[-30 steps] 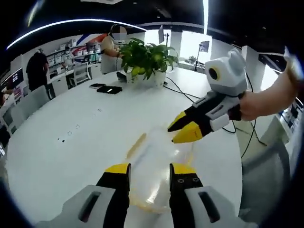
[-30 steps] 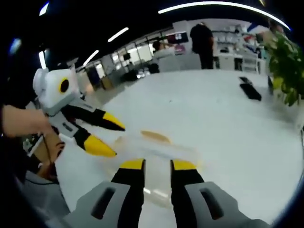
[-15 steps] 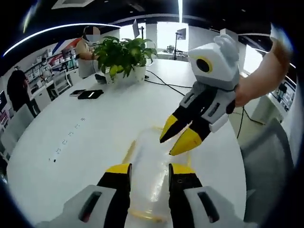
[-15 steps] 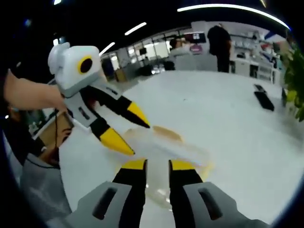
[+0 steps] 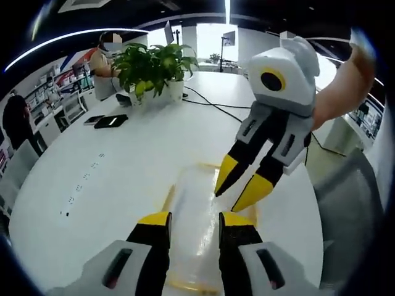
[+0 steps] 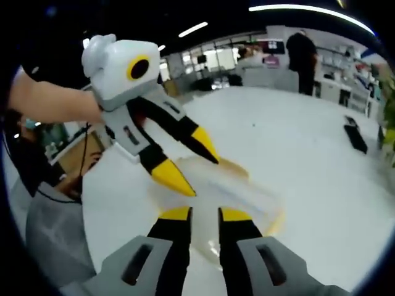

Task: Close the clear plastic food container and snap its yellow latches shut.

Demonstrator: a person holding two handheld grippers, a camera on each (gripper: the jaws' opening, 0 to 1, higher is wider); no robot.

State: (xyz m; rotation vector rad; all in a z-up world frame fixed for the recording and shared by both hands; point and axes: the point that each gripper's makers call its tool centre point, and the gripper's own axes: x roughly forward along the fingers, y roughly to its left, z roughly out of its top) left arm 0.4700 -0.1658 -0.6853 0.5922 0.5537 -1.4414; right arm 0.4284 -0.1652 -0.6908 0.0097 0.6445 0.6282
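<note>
A clear plastic container (image 5: 192, 196) with yellow edge latches (image 5: 168, 198) lies flat on the white round table (image 5: 111, 179). My left gripper (image 5: 194, 221) hovers open just above its near end. My right gripper (image 5: 228, 200), held in a hand, comes in from the upper right with its yellow tips pointing down at the container's right side, jaws slightly apart. In the right gripper view the container (image 6: 250, 196) lies just past my right gripper (image 6: 205, 214), which is open. My left gripper (image 6: 200, 176) reaches in from the left, jaws spread over the container's near left part.
A potted plant (image 5: 154, 65) stands at the table's far side with dark flat devices (image 5: 111, 121) and cables (image 5: 216, 108) near it. A grey chair (image 5: 349, 209) sits by the table edge. People stand in the background (image 6: 305, 52).
Both grippers have closed in over the container. The right one has swung from level to pointing steeply down at it, and the left one looms larger in the right gripper view.
</note>
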